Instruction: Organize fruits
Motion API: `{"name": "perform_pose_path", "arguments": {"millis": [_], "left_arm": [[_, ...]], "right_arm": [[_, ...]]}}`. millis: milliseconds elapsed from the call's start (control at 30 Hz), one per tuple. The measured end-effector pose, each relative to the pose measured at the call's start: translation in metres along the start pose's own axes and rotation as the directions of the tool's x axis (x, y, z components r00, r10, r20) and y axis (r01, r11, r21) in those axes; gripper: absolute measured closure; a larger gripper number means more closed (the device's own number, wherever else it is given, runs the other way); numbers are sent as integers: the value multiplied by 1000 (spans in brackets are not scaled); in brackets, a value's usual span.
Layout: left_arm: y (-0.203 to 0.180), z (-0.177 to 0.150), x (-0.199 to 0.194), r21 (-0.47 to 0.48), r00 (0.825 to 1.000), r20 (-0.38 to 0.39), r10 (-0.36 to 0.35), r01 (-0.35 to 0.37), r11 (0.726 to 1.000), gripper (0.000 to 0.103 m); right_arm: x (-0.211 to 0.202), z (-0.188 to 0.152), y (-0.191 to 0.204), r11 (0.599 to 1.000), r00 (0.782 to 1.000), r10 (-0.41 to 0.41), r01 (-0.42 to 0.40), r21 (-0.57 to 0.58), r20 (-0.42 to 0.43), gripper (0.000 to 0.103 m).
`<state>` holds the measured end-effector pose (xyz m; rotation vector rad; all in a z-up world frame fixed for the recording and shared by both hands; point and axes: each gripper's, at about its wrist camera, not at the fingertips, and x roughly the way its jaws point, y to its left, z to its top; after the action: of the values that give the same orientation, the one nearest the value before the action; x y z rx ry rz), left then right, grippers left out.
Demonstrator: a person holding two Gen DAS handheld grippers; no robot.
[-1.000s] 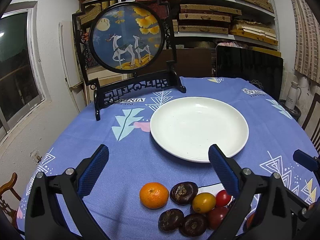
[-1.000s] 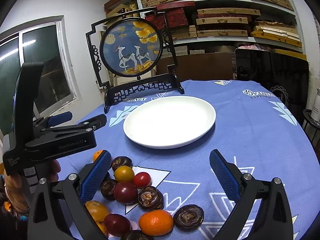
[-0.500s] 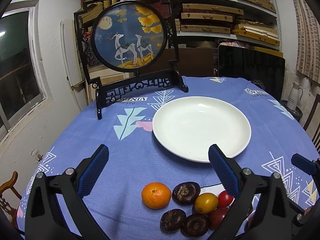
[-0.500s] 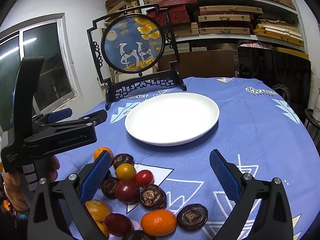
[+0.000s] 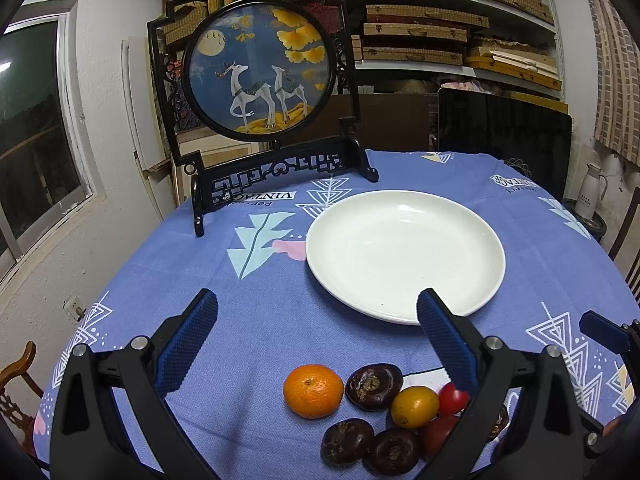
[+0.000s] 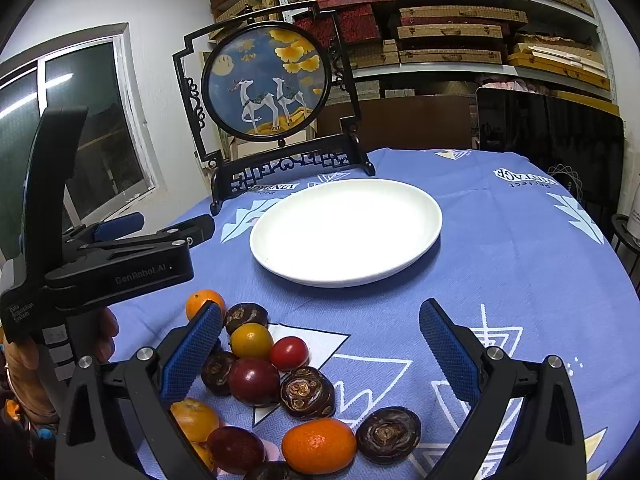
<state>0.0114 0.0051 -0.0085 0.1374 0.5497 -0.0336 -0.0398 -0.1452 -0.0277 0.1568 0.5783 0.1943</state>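
A pile of fruits lies on the blue tablecloth near the front edge: an orange mandarin (image 5: 313,390), dark brown round fruits (image 5: 374,386), a yellow fruit (image 5: 414,406) and red ones (image 5: 453,397). In the right wrist view the pile shows a second mandarin (image 6: 319,445), a dark red plum (image 6: 253,380) and a red tomato (image 6: 289,353). An empty white plate (image 5: 404,254) sits beyond the pile. My left gripper (image 5: 318,336) is open and empty above the pile. My right gripper (image 6: 320,344) is open and empty over the pile's right side.
A black-framed round deer picture on a stand (image 5: 260,80) stands at the table's far left. A dark chair back (image 5: 504,140) is behind the table. Shelves with boxes (image 5: 420,32) line the back wall. The left gripper's body (image 6: 108,256) shows at the left of the right wrist view.
Both grippers have shifted slightly; the plate and fruits have drifted a little in both views. Both stay open and empty.
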Motion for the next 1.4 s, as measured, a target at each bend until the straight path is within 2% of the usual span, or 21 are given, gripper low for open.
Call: {"name": "perform_pose_path", "arguments": {"millis": [833, 1400], "left_arm": [[-1, -4, 1, 1, 1000, -6, 1, -1, 1000, 5], [-3, -6, -31, 17, 1000, 28, 7, -7, 1000, 5]], "right_arm": [[-5, -1, -2, 1000, 1000, -1, 1, 4, 9, 4], [-31, -4, 8, 1000, 999, 12, -11, -17, 38, 4]]}}
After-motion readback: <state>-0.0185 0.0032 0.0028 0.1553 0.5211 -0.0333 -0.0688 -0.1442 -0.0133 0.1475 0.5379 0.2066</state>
